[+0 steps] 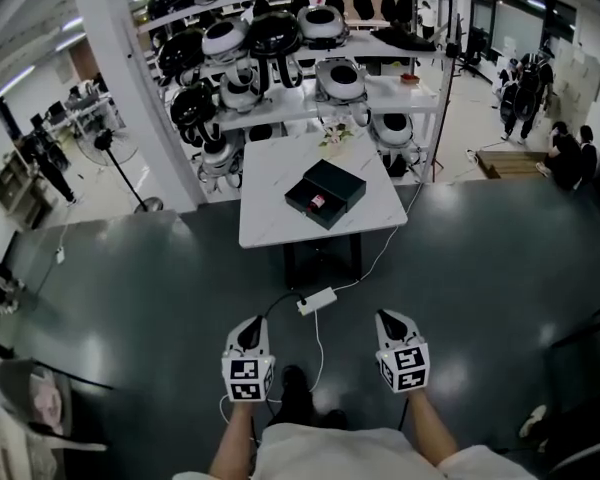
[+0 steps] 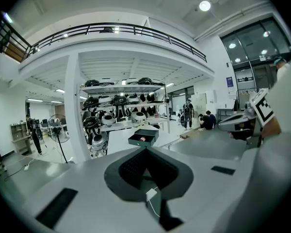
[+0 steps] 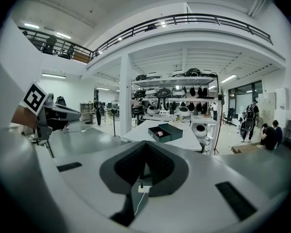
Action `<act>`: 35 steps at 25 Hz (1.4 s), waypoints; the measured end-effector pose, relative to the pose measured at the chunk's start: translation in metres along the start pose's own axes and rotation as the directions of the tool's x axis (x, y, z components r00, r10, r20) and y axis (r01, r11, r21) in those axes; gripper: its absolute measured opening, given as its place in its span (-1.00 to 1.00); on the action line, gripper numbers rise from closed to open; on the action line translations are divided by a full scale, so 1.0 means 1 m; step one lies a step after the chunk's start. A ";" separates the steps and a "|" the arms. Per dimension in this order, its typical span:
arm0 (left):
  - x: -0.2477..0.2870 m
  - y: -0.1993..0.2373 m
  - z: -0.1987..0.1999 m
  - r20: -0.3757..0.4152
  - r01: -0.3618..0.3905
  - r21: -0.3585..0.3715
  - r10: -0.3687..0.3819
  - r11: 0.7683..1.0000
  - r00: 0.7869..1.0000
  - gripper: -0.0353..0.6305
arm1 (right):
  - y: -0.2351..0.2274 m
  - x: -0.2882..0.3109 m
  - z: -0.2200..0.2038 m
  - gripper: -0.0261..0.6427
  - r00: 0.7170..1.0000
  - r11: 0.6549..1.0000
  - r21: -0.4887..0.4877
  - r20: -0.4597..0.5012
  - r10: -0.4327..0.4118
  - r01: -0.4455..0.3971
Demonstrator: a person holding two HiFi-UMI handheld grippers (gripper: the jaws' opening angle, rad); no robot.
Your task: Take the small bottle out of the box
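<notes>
We see the small bottle (image 1: pixel 317 202) lying in the open black box (image 1: pixel 326 192) on the white table (image 1: pixel 270 183), well apart from our 2 tools. The left gripper (image 1: pixel 250 324) and right gripper (image 1: pixel 388 321) both have jaws pressed together, empty.

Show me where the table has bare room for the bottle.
Bare: the left half of the table, between its left edge and the open box, down to the near-left corner. Crowded: right of centre, where the open box and lid sit.
</notes>
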State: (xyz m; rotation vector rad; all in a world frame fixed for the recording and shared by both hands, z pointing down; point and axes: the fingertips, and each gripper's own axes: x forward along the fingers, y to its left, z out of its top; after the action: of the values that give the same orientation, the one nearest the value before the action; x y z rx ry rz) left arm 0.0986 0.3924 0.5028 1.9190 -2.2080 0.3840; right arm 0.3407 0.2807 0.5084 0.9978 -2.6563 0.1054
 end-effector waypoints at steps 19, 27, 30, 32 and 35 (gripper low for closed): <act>0.192 0.068 0.022 0.005 0.083 -0.024 -0.083 0.996 0.997 -0.84 | -0.046 0.175 0.033 -0.86 0.999 0.999 -0.038 -0.035 -0.033 0.032; 0.292 0.132 0.053 0.001 0.144 -0.023 -0.144 0.989 0.990 -0.84 | -0.056 0.283 0.079 -0.86 0.996 0.996 -0.052 -0.048 -0.069 0.066; 0.328 0.156 0.065 0.012 0.163 -0.028 -0.163 0.986 0.987 -0.84 | -0.062 0.320 0.093 -0.86 0.995 0.994 -0.060 -0.051 -0.089 0.086; 0.351 0.168 0.070 0.018 0.177 -0.027 -0.177 0.984 0.984 -0.84 | -0.067 0.342 0.100 -0.86 0.994 0.993 -0.064 -0.050 -0.102 0.099; 0.383 0.183 0.077 0.023 0.199 -0.027 -0.198 0.980 0.980 -0.84 | -0.073 0.369 0.108 -0.86 0.991 0.990 -0.066 -0.053 -0.126 0.122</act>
State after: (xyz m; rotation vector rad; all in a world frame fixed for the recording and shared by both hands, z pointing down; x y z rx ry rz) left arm -0.1351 0.0312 0.5354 2.1114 -1.9965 0.2997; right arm 0.0975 -0.0265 0.5148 1.1190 -2.5225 0.0231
